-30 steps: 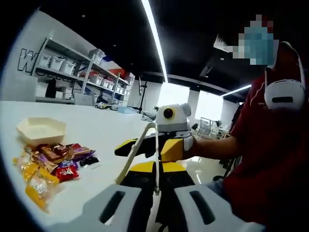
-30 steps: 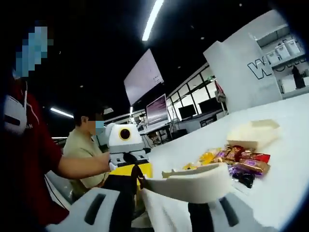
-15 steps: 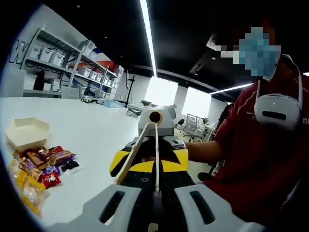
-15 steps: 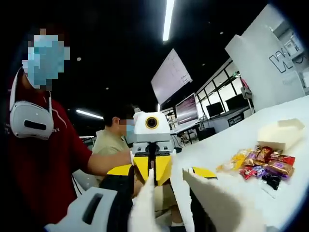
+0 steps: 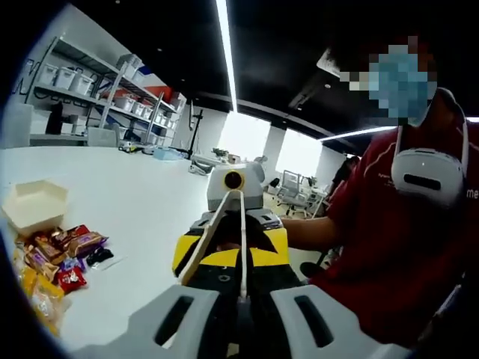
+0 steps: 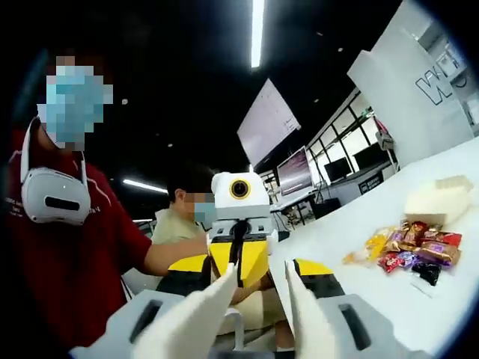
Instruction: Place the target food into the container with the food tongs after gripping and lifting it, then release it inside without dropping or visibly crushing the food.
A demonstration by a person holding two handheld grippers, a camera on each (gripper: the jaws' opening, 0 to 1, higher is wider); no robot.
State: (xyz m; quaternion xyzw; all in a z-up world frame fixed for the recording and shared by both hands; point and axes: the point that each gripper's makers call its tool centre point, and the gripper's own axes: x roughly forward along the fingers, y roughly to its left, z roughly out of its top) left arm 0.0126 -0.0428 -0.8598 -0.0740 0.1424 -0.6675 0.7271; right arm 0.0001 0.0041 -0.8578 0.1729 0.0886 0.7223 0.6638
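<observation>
Tongs passing between the two grippers, above the bench and clear of the sweets.

In the left gripper view the left gripper [image 5: 241,314] has its jaws narrow around the joined end of the food tongs [image 5: 217,238], whose arms run straight ahead to the right gripper [image 5: 233,224] facing it. In the right gripper view the right gripper [image 6: 262,321] has the two cream arms rising between its jaws, spread apart; whether those jaws press them I cannot tell. The wrapped sweets [image 6: 410,250] lie on the white bench [image 6: 352,235] well off to the right of these jaws, the pale container [image 6: 436,200] just beyond them. To do this well, I judge, seat the tongs squarely, arms free to close, before swinging toward the pile.
</observation>
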